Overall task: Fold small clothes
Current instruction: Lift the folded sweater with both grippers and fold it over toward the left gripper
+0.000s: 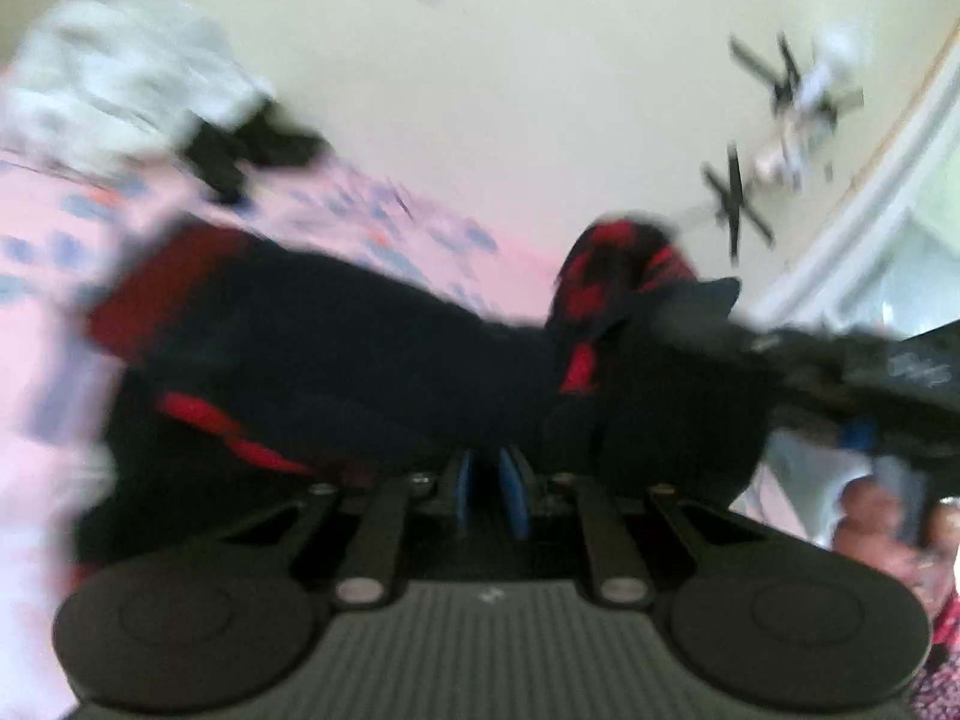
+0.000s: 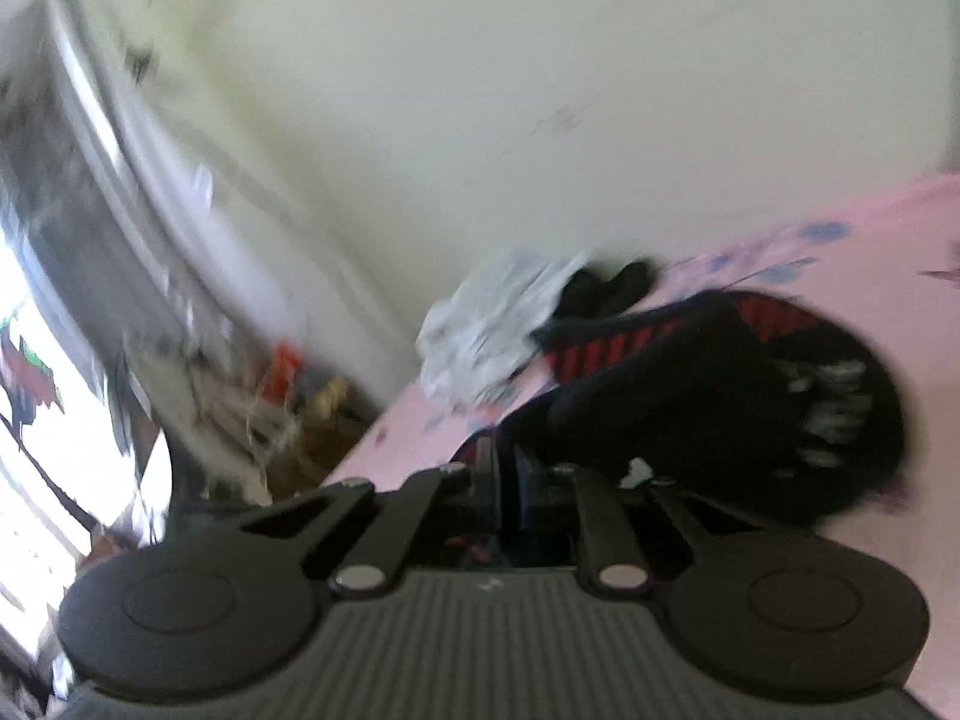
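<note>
The left claw (image 1: pixel 492 489) had its 2 blue pads (image 1: pixel 462 492) nearly together, closed on the near edge of a dark garment (image 1: pixel 336 348) with red trim, which spread from 12 o'clock out to 10 o'clock over a pink patterned sheet (image 1: pixel 54 252). The right claw (image 2: pixel 507 480) was drawn tight too, pinching the same garment's edge, the bulk bunched at 2 o'clock. Farther off at 11 o'clock from the left claw lay a white cloth (image 1: pixel 120 72) touching a small black piece (image 1: pixel 252 150). Both views were blurred.
</note>
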Available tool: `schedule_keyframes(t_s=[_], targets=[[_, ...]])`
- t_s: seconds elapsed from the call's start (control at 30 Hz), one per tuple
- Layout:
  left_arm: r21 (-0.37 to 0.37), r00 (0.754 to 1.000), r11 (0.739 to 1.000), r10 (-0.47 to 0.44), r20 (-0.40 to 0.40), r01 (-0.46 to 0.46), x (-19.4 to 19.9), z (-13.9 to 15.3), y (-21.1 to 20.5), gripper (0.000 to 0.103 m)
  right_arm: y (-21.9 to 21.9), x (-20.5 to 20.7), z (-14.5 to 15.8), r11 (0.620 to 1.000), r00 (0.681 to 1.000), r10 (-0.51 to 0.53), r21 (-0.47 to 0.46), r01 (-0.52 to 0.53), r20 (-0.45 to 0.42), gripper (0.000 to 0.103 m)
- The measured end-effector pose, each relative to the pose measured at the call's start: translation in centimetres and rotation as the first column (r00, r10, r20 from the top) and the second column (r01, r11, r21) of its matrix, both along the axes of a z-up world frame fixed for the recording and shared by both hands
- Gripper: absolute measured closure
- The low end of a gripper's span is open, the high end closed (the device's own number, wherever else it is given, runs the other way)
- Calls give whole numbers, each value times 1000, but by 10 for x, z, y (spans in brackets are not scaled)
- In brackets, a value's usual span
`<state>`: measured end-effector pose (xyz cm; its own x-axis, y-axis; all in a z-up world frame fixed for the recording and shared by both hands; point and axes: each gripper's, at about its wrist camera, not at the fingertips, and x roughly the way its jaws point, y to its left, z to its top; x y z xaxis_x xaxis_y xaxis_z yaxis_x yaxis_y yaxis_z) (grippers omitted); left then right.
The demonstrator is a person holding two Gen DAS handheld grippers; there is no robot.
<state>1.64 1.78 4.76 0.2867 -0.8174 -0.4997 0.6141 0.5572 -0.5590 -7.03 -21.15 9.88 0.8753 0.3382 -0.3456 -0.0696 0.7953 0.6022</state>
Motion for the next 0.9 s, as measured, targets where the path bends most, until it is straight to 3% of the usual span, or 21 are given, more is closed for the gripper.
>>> schedule_keyframes(t_s=[0.1,0.3,0.4,0.43,0.5,0.53,0.57,0.63,0.67,0.8,0.9], targets=[[-35,992,992,124,15,-123,0,5,53,89,27,36,-3,997,997,78,-11,-78,-19,95],[-93,943,938,333,-31,-334,-1,8,143,89,94,97,-6,968,969,242,-57,-245,-50,95],[-98,928,923,369,-49,-372,-2,5,156,87,123,133,-33,948,948,283,-110,-300,-148,92],[-97,927,922,370,-57,-374,-1,4,157,84,131,146,-45,935,933,301,-132,-329,-199,82],[-93,930,926,362,-61,-366,0,3,154,81,143,153,-54,909,916,322,-193,-370,-239,76],[-94,934,929,353,-57,-357,-1,3,152,76,144,145,-50,894,907,355,-203,-401,-227,63],[-97,939,934,342,-47,-345,-2,5,149,68,143,138,-42,882,894,401,-178,-435,-199,43],[-112,943,937,332,-17,-331,-4,9,143,52,130,119,-22,891,905,405,-167,-423,-130,38],[-126,948,940,319,-5,-317,-4,12,140,50,119,110,-11,898,912,401,-159,-410,-92,39],[-144,957,950,286,44,-277,-6,21,124,50,70,70,30,937,939,337,-124,-328,63,41],[-102,962,965,252,108,-242,-10,27,101,49,36,38,47,966,961,218,-175,-189,170,42]])
